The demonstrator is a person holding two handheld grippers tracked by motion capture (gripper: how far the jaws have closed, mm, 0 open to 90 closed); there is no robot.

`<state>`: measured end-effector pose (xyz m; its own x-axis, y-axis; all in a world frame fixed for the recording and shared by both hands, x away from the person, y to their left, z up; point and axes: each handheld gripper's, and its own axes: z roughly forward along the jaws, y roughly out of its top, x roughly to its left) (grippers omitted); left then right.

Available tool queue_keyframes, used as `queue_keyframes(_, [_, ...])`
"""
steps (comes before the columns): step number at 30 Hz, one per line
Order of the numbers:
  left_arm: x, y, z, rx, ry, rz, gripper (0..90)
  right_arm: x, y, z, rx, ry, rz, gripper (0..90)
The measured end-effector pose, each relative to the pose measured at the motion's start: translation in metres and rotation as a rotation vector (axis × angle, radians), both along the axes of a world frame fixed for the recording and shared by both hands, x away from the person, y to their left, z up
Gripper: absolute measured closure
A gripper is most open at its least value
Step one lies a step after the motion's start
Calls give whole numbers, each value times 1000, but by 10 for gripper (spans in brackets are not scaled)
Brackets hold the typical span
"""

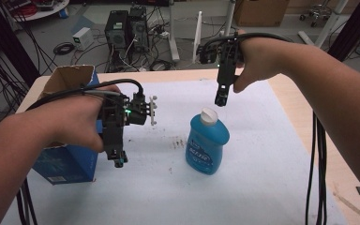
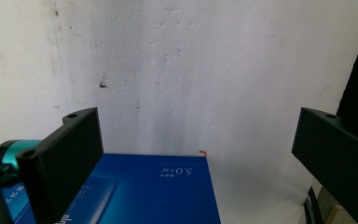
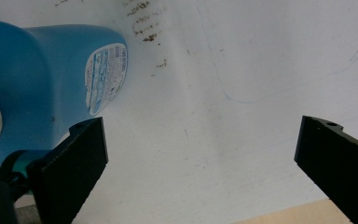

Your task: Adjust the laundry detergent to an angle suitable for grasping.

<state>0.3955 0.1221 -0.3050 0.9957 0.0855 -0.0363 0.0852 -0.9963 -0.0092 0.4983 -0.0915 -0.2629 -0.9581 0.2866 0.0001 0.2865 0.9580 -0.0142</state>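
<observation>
**Grippers spread wide above a bottle and a box**

Jaws on both tools stand wide apart with nothing between them. The left gripper points down just beside the blue cardboard box with an open top, hanging over the white table cover at the box's near corner; in the left gripper view the box's blue printed face lies below and between the two black jaws, neither of which touches it. The right gripper hangs tip-down just above and slightly beyond the blue plastic bottle with a white cap, clear of the cap (a small gap shows between them in the high view). In the right gripper view the bottle sits to the left of the jaws, its white label turned towards the open space between them, and the pads rest on nothing.

The bottle stands upright on the cover, capped, between the two tools and nearer the right one. The box stands upright under the left hand, its brown flaps raised; what is inside it cannot be made out.
</observation>
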Motion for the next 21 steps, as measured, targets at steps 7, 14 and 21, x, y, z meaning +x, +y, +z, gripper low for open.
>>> queue_keyframes(7, [-2, -2, 0, 6, -6, -1, 17, -3, -3, 4, 3, -11, -3, 15])
queue_keyframes(14, [-2, -1, 0, 9, -5, -4, 17, -3, -2, 4, 2, -13, -6, 15])
queue_keyframes(21, [-2, 2, 3, -9, -5, 12, 17, 0, -2, 3, 8, -13, -5, 15])
